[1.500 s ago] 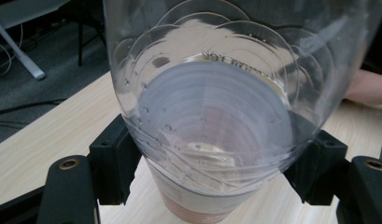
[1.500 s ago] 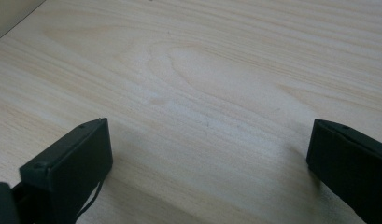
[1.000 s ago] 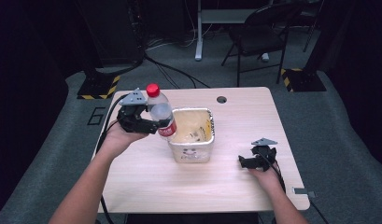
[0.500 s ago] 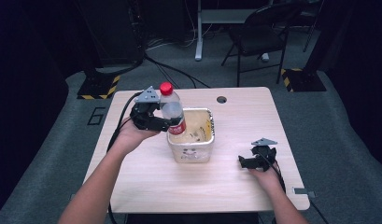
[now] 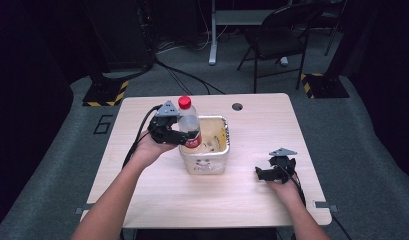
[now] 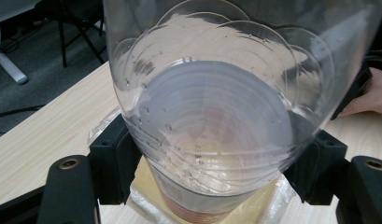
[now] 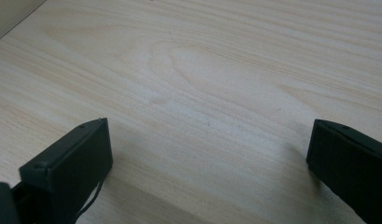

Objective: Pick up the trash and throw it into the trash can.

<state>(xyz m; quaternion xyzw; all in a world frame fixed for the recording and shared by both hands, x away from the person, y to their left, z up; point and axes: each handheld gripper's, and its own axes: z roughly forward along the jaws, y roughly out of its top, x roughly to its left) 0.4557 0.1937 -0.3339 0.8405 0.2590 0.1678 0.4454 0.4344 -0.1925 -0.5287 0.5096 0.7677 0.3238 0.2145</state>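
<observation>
My left gripper [image 5: 178, 136] clamps the red-capped plastic bottle [image 5: 189, 124] upright over the left rim of the plastic tub [image 5: 206, 162], not yet released, my right gripper [image 5: 268, 172] spread on the tabletop [image 5: 252, 200].

1. The left tool [image 5: 179, 136], clamped on the clear bottle [image 5: 190, 124], is travelling rightward from the counter's left portion to the white bin [image 5: 206, 162].
2. The bottle, previously held just left of the bin, is now standing over the bin's left rim, its base dipping inside.
3. The left forearm is extending further over the counter [image 5: 252, 200].
</observation>
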